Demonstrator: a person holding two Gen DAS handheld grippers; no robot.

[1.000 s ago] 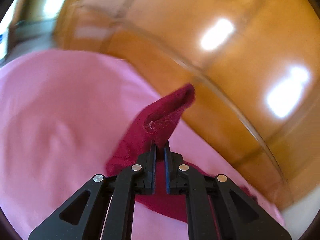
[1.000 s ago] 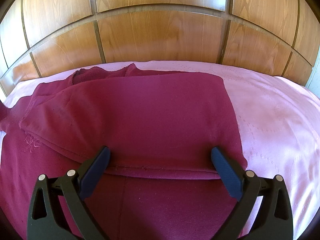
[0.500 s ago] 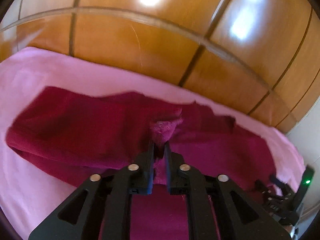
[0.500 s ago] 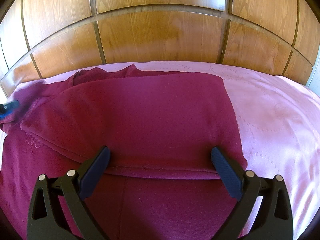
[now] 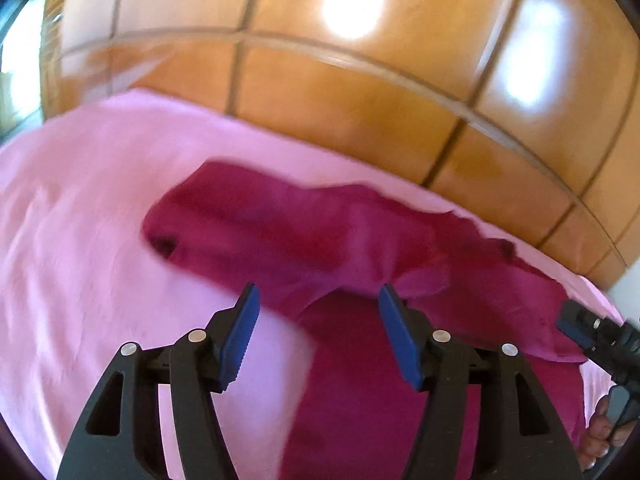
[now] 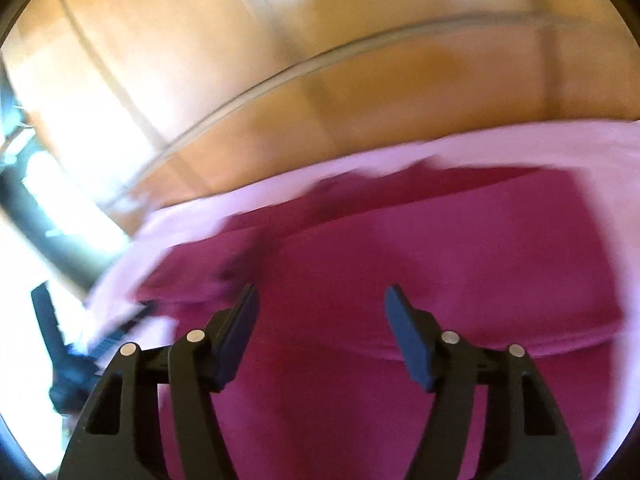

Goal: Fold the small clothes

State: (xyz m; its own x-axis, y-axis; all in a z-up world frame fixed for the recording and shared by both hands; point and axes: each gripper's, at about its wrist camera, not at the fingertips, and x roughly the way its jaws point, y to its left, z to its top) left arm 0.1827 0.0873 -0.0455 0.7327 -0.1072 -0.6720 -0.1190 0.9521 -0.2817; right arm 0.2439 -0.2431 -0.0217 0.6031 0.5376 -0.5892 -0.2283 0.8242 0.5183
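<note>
Both grippers part-open over a dark red garment on a pink bed

The left gripper [image 5: 318, 308] has its jaws opening, blue pads apart with nothing pinched; a fold of the dark red garment [image 5: 360, 240] lies just beyond and below its tips. The right gripper [image 6: 320, 312] has its jaws closing, nothing pressed between them, hovering above the same cloth [image 6: 440, 260]. The garment lies partly folded, one layer over another, on the pink bedspread [image 5: 80, 240], near the wooden panelled headboard [image 5: 360, 100]. In the left wrist view the right gripper and a hand [image 5: 600, 436] show at the lower right edge. Both views are blurred
</note>
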